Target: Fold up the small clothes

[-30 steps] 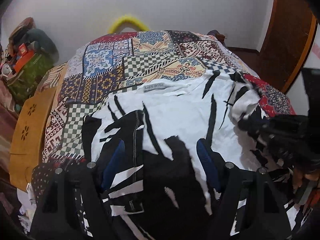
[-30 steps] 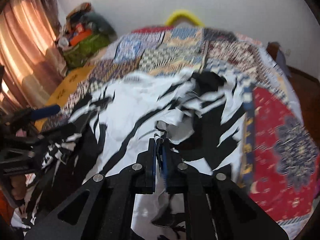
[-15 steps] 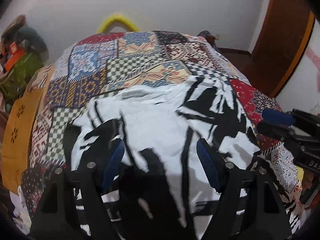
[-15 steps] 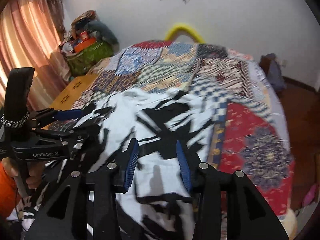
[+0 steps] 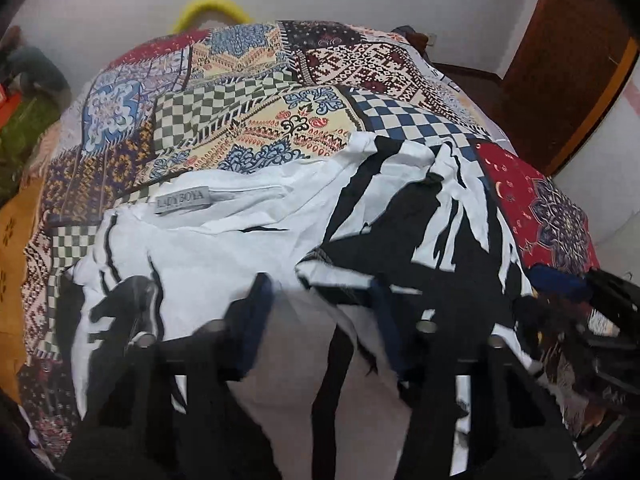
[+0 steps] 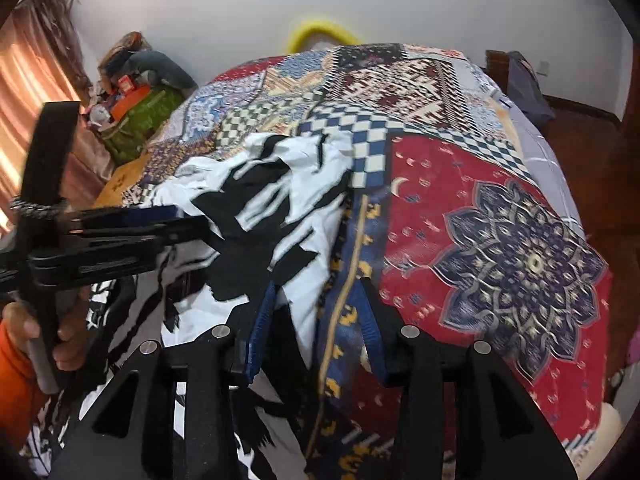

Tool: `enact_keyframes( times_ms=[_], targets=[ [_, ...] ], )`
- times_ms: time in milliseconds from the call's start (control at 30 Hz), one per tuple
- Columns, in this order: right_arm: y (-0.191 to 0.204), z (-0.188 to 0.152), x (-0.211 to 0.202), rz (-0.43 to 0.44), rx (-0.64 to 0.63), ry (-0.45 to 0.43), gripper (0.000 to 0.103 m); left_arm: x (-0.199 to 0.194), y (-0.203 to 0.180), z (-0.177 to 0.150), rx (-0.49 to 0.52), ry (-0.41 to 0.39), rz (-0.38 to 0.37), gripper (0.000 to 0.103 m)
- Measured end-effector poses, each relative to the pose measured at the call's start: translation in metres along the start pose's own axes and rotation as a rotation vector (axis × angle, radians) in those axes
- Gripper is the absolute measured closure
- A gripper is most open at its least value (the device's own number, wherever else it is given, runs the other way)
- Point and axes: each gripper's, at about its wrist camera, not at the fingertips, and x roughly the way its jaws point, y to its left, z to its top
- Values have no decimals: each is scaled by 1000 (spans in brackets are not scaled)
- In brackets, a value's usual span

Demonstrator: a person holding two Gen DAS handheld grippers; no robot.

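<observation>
Black left tongs (image 5: 320,304) pitched down, closing over garment (image 5: 248,216).

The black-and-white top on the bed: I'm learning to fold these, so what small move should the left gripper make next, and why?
Probably finish the pinch. The left gripper has its jaws closing with the near fabric of the top between them, apparently not yet clamped. The top lies crumpled on the patchwork bedspread, and the right gripper is open over its right edge, gripping nothing.

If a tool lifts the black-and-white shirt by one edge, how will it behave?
Probably floppy: the shirt lies rumpled and creased on the quilt. Likely light, since the cloth looks thin. It would probably drape and unfold rather than hold its fold.
</observation>
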Motion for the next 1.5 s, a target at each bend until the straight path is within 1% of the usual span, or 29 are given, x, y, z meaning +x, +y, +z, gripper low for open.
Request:
enact_keyframes(
  times_ms=[33,67,100,133,167,267,433,567,633,767,833,900,1000,1067,1133,1233,1300,1333,1367,1400,1467,1500],
  targets=[
    [2,1,1,17,-3,0,65,0,-1,0,7,-11,-3,73],
    [4,2,3,30,-11,-1,73,0,-4,1,26,-27,-10,86],
    [7,2,4,35,-27,1,80,0,-6,1,33,-32,-26,89],
    [12,3,7,19,-55,7,89,0,-7,1,33,-36,-28,92],
    [14,4,9,9,-75,6,94,0,-7,2,32,-39,-27,94],
    [17,7,11,-22,-110,-14,99,3,-8,6,43,-56,4,97],
    [14,22,19,-60,-130,-29,100,16,-4,23,40,-55,54,97],
    [8,28,33,-91,-116,-6,100,33,1,33,23,-34,86,97],
    [7,27,39,-99,-112,11,100,40,4,32,7,-16,80,97],
    [8,25,31,-97,-109,28,99,33,2,30,27,-13,82,91],
    [7,23,21,-91,-100,37,99,22,4,27,32,-4,76,89],
    [6,18,7,-93,-94,37,98,6,10,24,20,-13,71,88],
    [5,9,-18,-88,-79,23,87,-20,22,17,-11,-33,61,76],
    [6,3,-36,-88,-77,3,76,-40,30,9,-23,-54,79,66],
    [9,-5,-55,-88,-82,-16,70,-62,39,-3,-20,-77,110,61],
    [15,-15,-78,-88,-95,-31,60,-94,54,-25,-22,-97,138,51],
    [19,-21,-89,-93,-109,-37,57,-114,67,-43,-35,-108,158,48],
    [21,-24,-94,-96,-117,-38,54,-122,74,-51,-43,-109,170,45],
    [23,-28,-98,-98,-122,-37,49,-128,80,-58,-54,-111,180,41],
    [26,-33,-103,-99,-127,-38,47,-135,88,-69,-71,-112,187,39],
    [30,-41,-106,-100,-136,-35,41,-147,105,-92,-111,-109,191,31],
    [31,-46,-106,-98,-139,-32,40,-151,115,-107,-134,-98,199,30]
  ],
)
